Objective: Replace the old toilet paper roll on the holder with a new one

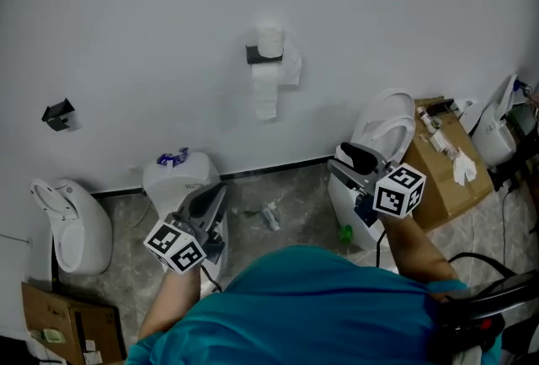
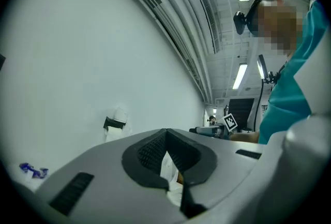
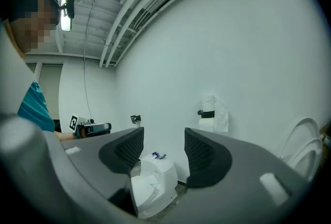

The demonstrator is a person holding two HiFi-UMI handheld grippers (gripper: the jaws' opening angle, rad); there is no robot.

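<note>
Our left tongs point(image 1: 212, 196) are pinched shut, with a toilet point(image 1: 178, 173) just beyond them. Our right tongs point(image 1: 352, 156) stand part open on air by a second toilet point(image 1: 386, 129). At 12 o'clock the roll point(image 1: 269, 41) sits on its wall holder point(image 1: 257, 56), paper trailing. At 3 o'clock a box point(image 1: 438, 195) holds white scraps point(image 1: 461, 168).

Open air ahead of your left gripper point(image 1: 216, 193) and right gripper point(image 1: 357, 158) up to the wall point(image 1: 126, 18), toilet paper holder point(image 1: 266, 56) jutting out between them, toilet point(image 1: 177, 176) just under the left, raised toilet seat point(image 1: 386, 129) just beside the right, cardboard box point(image 1: 446, 178) beyond it, littered floor point(image 1: 290, 190) gap between.
</note>
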